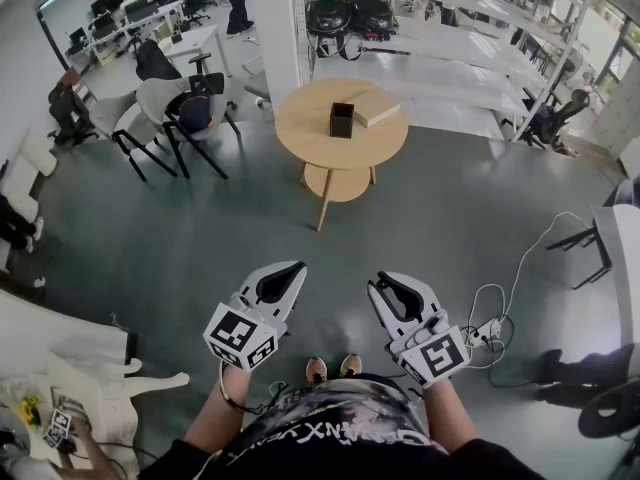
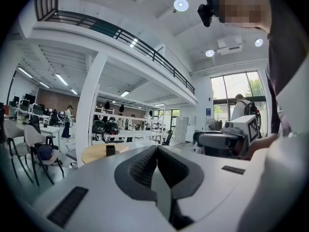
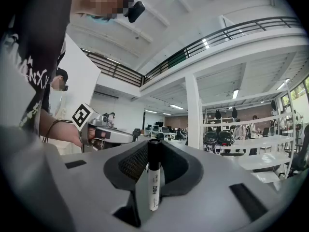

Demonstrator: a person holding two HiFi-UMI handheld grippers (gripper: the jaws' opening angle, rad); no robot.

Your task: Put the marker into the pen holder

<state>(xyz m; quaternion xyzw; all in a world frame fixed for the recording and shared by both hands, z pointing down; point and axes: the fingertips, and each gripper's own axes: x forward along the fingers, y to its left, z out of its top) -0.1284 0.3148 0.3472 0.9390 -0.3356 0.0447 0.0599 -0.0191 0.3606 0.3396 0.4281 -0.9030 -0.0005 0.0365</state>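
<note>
Marker (image 3: 154,178), cylindrical, clamped in ribbed right tool (image 3: 155,145).

The pale grey left gripper (image 2: 157,150) fills the lower part of the frame. Its two dark ribbed fingers (image 2: 141,168) meet at the tips with nothing between them. Beyond them, to the left, stands a round light wooden counter (image 2: 94,154), and on it a small black box-shaped pen holder (image 2: 110,150). To the right, a hand (image 2: 258,146) holds the grey right gripper (image 2: 205,140) about level, and its white cube with a black square marker (image 2: 252,127) faces this way. A tall white column (image 2: 89,100) rises near the counter. Behind it, white shelves (image 2: 128,129) carry dark rounded items. Grey chairs (image 2: 36,146) stand at the far left.
</note>
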